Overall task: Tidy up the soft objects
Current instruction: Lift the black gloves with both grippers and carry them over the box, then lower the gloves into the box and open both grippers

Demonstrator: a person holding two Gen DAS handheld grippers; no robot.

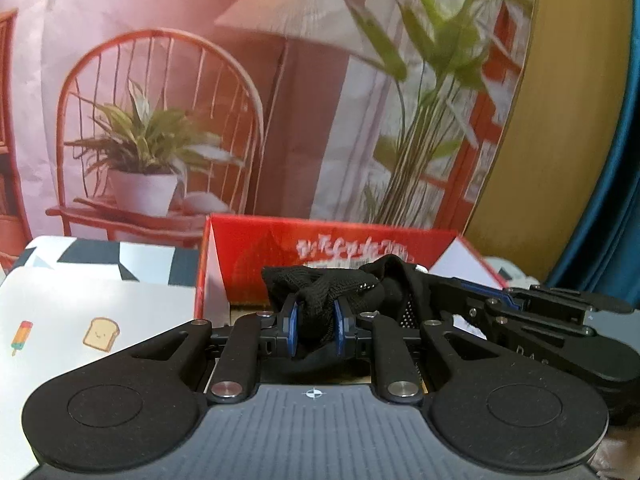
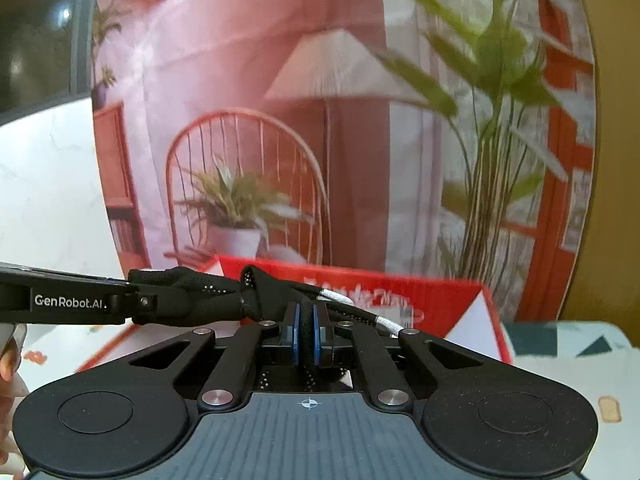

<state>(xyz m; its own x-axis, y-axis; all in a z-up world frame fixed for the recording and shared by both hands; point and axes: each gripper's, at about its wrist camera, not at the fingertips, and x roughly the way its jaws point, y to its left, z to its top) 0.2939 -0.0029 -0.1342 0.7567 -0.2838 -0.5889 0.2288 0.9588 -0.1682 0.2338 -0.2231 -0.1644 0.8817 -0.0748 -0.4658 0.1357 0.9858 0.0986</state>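
A black knitted glove (image 1: 320, 292) with small white dots hangs stretched between both grippers, above an open red cardboard box (image 1: 256, 248). My left gripper (image 1: 316, 328) is shut on one end of the glove. My right gripper (image 2: 306, 334) is shut on the other end, a thin black edge (image 2: 306, 320) between its blue pads. In the left wrist view the right gripper (image 1: 520, 312) comes in from the right. In the right wrist view the left gripper (image 2: 132, 300) comes in from the left, with the glove (image 2: 208, 292) bunched at its tip. The red box (image 2: 440, 300) lies behind.
A white cloth with toast and popsicle prints (image 1: 80, 320) covers the table at left. A patterned cloth with dark triangles (image 1: 120, 260) lies behind it. A printed backdrop of a chair, lamp and plants (image 1: 200, 120) stands close behind the box. A blue curtain (image 1: 616, 200) hangs at right.
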